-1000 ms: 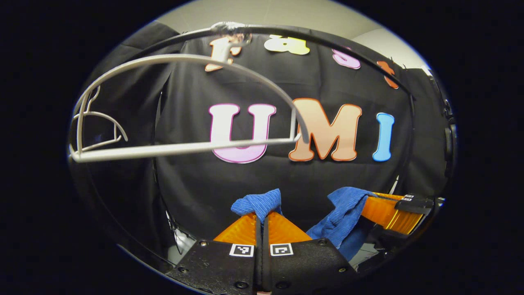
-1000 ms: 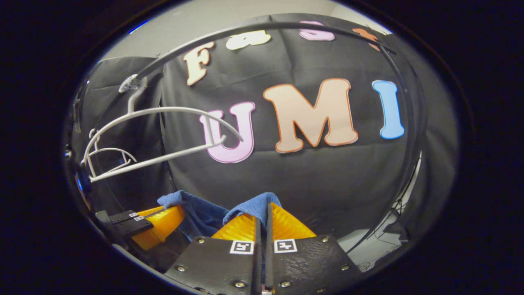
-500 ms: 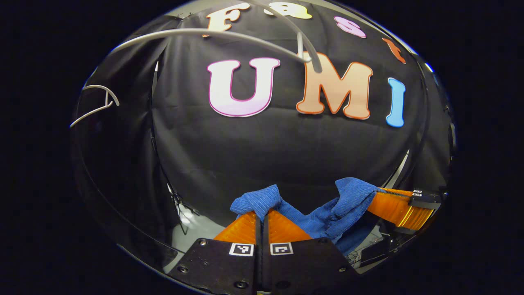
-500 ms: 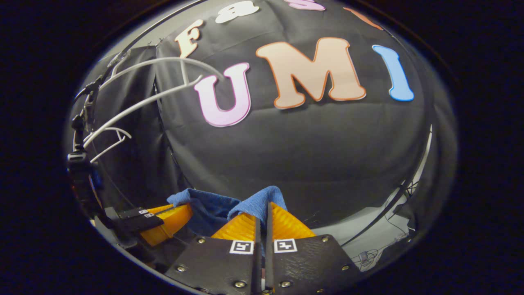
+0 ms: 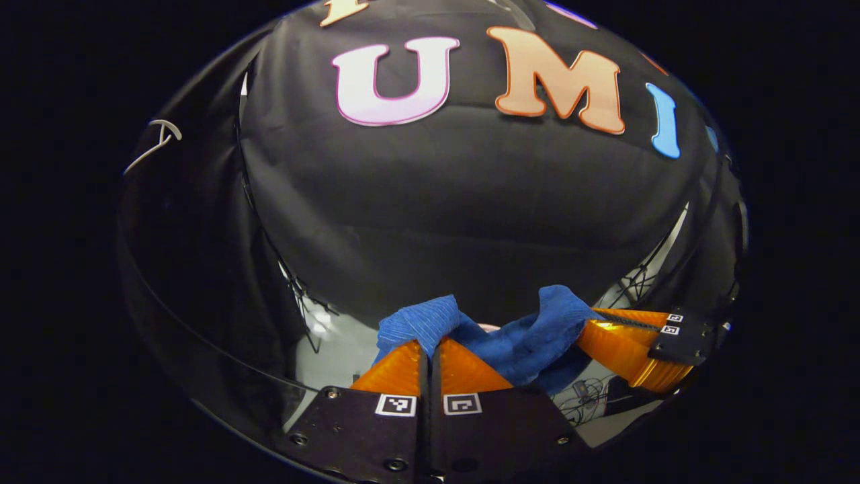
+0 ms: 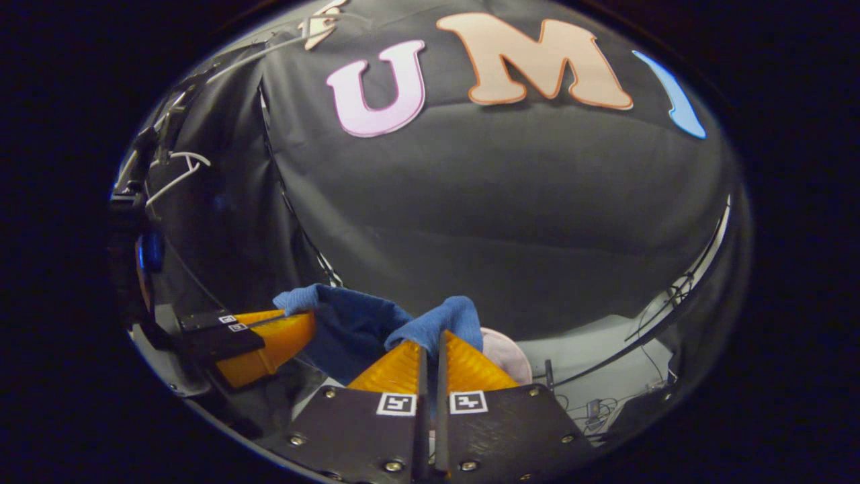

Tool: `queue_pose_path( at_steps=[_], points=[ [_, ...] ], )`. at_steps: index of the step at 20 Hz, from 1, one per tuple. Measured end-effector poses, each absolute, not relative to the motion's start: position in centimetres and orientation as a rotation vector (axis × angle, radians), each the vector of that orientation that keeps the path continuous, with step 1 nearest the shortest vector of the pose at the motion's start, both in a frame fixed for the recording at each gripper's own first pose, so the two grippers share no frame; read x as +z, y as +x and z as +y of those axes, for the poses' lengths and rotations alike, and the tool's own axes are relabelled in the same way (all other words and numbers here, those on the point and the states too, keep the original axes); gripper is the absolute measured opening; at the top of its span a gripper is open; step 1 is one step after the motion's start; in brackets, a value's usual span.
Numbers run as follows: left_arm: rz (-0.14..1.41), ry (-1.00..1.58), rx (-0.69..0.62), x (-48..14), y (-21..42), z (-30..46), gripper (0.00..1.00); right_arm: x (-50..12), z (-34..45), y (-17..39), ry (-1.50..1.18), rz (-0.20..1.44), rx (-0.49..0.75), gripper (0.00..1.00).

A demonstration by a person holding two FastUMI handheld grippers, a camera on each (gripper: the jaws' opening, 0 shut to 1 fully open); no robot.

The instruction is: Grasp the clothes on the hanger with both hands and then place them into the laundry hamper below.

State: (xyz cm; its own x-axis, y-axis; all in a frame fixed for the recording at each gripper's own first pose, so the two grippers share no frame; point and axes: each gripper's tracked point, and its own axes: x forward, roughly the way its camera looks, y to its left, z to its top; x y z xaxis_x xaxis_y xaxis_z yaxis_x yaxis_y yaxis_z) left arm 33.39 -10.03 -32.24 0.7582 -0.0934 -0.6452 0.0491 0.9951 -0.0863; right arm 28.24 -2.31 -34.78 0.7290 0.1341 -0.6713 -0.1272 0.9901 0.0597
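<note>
Now your left tongs (image 5: 430,339) are pressed together on a fold of the blue cloth (image 5: 517,339), which bunches up just above their tips. In the left gripper view the cloth sags to the right from there and rises again to the right tongs (image 5: 591,329), whose tips are buried in its other end. In the right gripper view the right tongs (image 6: 431,343) are likewise pinching a bunch of the cloth (image 6: 356,323), and the cloth runs left to the left tongs (image 6: 306,323), which grip its far end. So the cloth hangs between your two tongs, slack in the middle, in front of the black wall (image 5: 470,195).

A pale pink rounded thing (image 6: 504,353) shows just behind the cloth and low, right beside the right tongs; you cannot tell what it is. Pale floor (image 6: 605,356) with some cables lies below.

Against the picture a second ago, the white hanger (image 6: 176,171) has climbed to the upper left of both views; then it hung large across the top, and the cloth is well below it. Both grips on the cloth are unchanged, and the floor shows more than before.
</note>
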Motion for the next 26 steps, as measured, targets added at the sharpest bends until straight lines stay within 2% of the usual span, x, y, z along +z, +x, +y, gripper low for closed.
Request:
queue_pose_path(
  at_steps=[5,8,12,13,14,18,20,23,25,26],
  points=[
    [0.838,-0.092,-0.086,-36.8,32.5,-10.0,0.01,-36.0,-2.5,28.5,0.006,0.759,0.148,0.04],
    [0.996,-0.115,-0.13,-40.7,30.7,-11.5,0.01,-36.8,-2.8,28.6,0.015,0.788,0.132,0.04],
    [1.12,-0.089,-0.178,-44.0,29.6,-12.8,0.04,-38.5,-3.3,28.2,0.02,0.838,0.119,0.04],
    [1.12,-0.084,-0.194,-43.5,30.1,-13.0,0.1,-39.0,-3.6,27.9,0.018,0.848,0.115,0.04],
    [1.116,-0.08,-0.206,-43.5,30.8,-13.2,0.12,-39.4,-4.0,27.7,0.013,0.857,0.108,0.04],
    [1.112,-0.104,-0.161,-43.5,31.2,-12.6,0.7,-40.2,-5.1,26.1,0.015,0.889,0.081,0.04],
    [1.099,-0.115,-0.154,-43.5,31.2,-12.3,0.75,-40.6,-5.1,25.8,0.014,0.897,0.074,0.05],
    [1.087,-0.12,-0.149,-42.7,30.6,-12.0,0.99,-40.7,-5.0,25.3,0.0,0.901,0.065,0.07],
    [1.082,-0.127,-0.15,-42.3,30.1,-12.0,0.98,-40.6,-4.7,24.9,-0.011,0.904,0.058,0.11],
    [1.082,-0.131,-0.156,-42.2,29.9,-11.9,0.98,-40.6,-4.6,24.7,-0.018,0.905,0.055,0.21]
  ],
)
